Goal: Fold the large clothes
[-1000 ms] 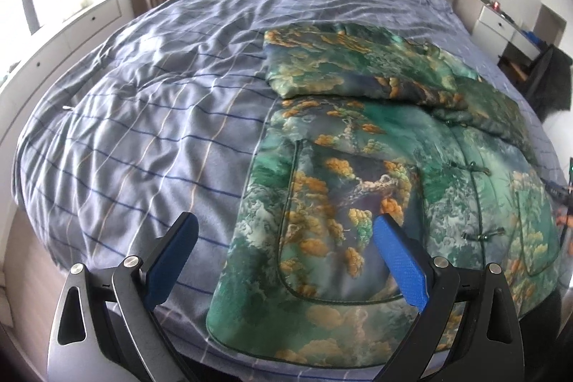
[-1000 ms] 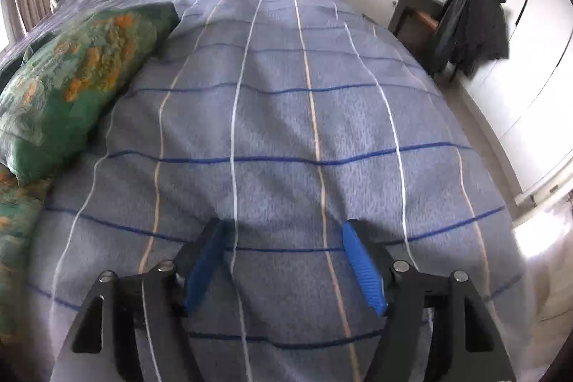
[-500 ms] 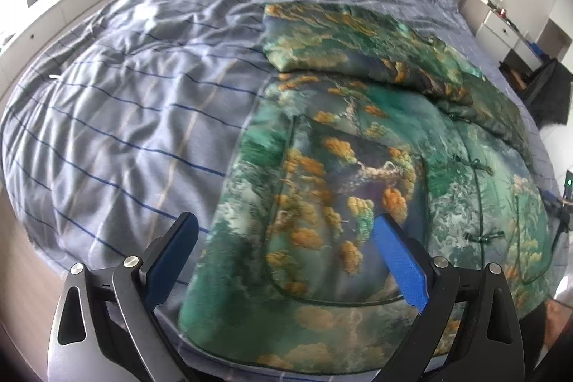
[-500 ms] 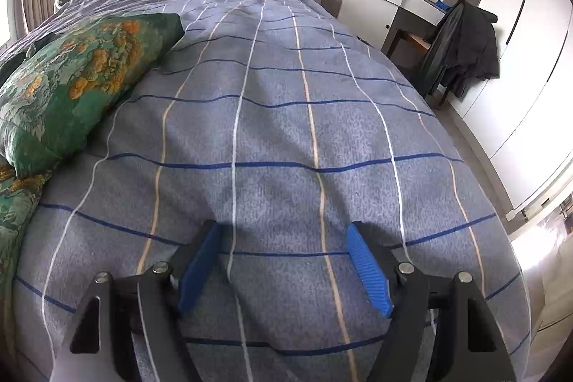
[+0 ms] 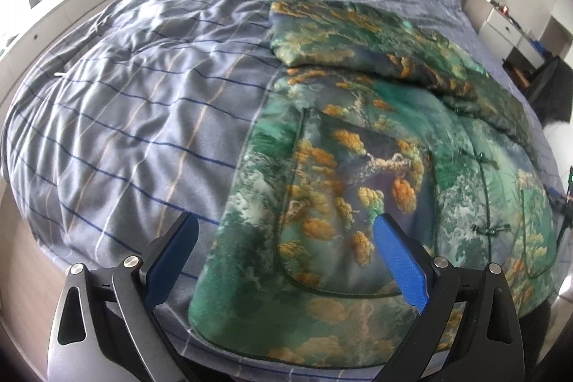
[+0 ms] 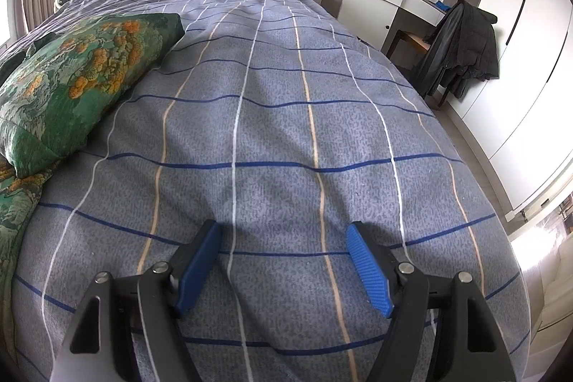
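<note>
1. The left gripper (image 5: 284, 253) has drawn back toward the bed's foot over the last second, bringing the hem of the green padded jacket with orange landscape print (image 5: 358, 174) between its blue fingers; a hem grab looks likely next. Its jaws stand wide apart, empty, hovering.
2. The right gripper (image 6: 283, 260) has risen slightly, jaws apart, empty, over the blue-grey checked quilt (image 6: 286, 131).
3. Further ahead, left of the right gripper, lies the jacket's folded-in sleeve (image 6: 78, 74).

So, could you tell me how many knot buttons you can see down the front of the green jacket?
3 on the green jacket: one near the folded sleeve, one mid-front, one lower down. Others may be hidden under the folded sleeve.
</note>
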The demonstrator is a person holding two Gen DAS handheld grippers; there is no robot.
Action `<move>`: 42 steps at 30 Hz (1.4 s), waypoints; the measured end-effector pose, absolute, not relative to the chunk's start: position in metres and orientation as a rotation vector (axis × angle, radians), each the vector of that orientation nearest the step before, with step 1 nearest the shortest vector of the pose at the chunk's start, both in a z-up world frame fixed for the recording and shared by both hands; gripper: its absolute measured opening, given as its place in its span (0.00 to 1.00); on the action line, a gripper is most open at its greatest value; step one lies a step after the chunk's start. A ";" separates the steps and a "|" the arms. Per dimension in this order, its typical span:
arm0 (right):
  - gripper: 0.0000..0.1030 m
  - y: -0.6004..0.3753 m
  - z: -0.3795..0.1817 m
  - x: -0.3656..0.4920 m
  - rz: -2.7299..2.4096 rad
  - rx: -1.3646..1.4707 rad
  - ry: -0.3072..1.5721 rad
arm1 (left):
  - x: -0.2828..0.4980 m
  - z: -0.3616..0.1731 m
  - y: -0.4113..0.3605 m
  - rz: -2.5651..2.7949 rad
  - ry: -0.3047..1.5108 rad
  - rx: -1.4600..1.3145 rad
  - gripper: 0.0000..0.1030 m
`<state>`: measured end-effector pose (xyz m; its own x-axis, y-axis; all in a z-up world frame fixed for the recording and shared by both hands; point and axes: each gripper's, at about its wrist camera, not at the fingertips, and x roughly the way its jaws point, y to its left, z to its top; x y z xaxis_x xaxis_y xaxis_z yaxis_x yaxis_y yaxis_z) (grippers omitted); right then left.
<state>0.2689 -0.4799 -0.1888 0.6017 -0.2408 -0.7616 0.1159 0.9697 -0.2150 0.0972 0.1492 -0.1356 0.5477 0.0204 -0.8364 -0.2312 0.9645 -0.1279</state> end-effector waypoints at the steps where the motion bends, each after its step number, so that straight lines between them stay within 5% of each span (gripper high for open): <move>1: 0.72 -0.480 -0.189 0.268 -0.208 -0.149 0.903 | 0.098 -0.135 0.146 0.146 0.983 -0.230 0.96; 30: 0.72 -0.480 -0.189 0.269 -0.207 -0.149 0.903 | 0.064 -0.117 0.220 0.277 0.888 -0.300 0.96; 42: 0.72 -0.480 -0.189 0.269 -0.206 -0.150 0.902 | 0.081 -0.147 0.171 -0.011 1.005 -0.017 0.96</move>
